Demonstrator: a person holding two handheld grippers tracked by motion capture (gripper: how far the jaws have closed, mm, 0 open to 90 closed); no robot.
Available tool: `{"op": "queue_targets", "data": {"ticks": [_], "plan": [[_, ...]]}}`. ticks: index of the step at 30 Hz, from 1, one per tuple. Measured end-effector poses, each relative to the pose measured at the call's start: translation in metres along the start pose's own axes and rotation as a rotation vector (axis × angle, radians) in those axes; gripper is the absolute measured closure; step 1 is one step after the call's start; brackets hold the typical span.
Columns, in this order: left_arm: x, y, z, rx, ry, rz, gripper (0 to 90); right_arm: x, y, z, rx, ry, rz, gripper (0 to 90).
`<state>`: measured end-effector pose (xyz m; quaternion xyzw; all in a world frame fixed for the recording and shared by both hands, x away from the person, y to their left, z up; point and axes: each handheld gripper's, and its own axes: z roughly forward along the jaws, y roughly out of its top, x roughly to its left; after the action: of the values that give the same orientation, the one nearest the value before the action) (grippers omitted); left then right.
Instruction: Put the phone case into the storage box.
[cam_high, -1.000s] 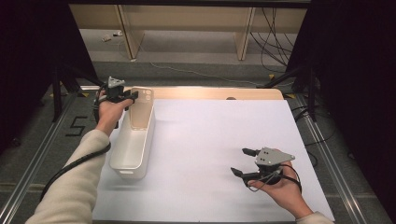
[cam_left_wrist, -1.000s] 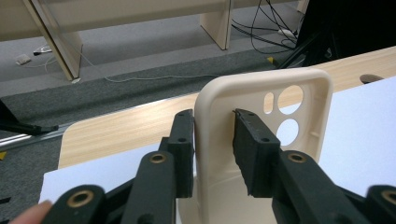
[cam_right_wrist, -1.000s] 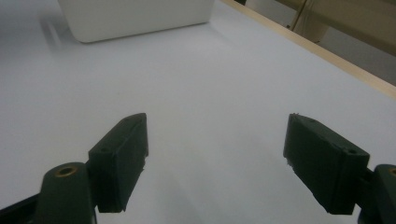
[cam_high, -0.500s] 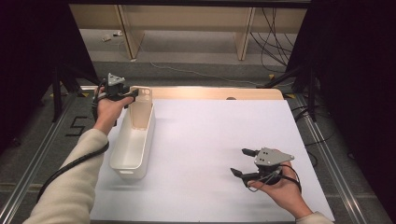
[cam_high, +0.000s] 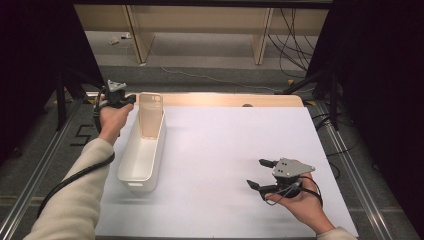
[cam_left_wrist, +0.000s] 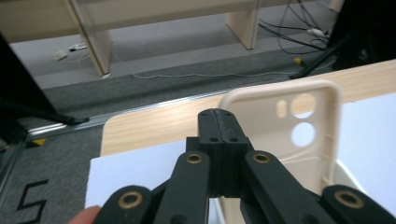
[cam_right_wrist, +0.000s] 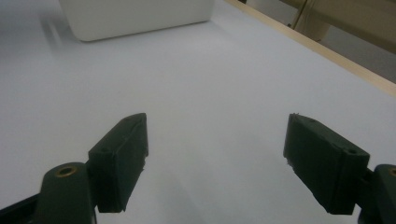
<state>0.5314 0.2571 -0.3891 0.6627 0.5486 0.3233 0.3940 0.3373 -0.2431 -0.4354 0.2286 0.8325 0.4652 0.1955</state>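
Resting near me on the white table (cam_high: 225, 150), my right gripper (cam_high: 256, 174) has its jaws spread wide and empty. Farther off, my left gripper (cam_left_wrist: 218, 122) has just closed, jaws together, with nothing between them, beside the beige phone case (cam_high: 150, 115) standing upright in the far end of the white bin (cam_high: 142, 155). That case looks light, thin and bendy, so I'd pinch its side rim, forearm stretched forward.

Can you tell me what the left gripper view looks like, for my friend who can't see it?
The left gripper has its two black jaws shut tight together, with nothing between them. Just behind them a cream phone case stands upright in a white bin, its camera holes near the top. Farther off are the wooden table edge and grey floor.
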Motion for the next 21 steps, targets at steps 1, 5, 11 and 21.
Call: {"op": "queue_targets", "data": {"ticks": [1,5,11,21], "plan": [[0.001,0.000,0.001,0.007,-0.001,0.001,89.6,0.000,0.000,0.000,0.000,0.000,0.000,23.3],[0.002,-0.001,0.008,0.024,0.013,0.000,89.5,0.000,0.000,-0.001,0.001,-0.001,0.001,23.3],[0.001,-0.002,0.013,0.036,0.014,0.006,89.4,-0.001,0.000,-0.002,-0.001,-0.005,0.002,23.3],[-0.003,-0.006,0.019,0.050,0.003,0.024,89.3,-0.001,0.000,-0.002,-0.002,-0.004,0.002,23.3]]}}
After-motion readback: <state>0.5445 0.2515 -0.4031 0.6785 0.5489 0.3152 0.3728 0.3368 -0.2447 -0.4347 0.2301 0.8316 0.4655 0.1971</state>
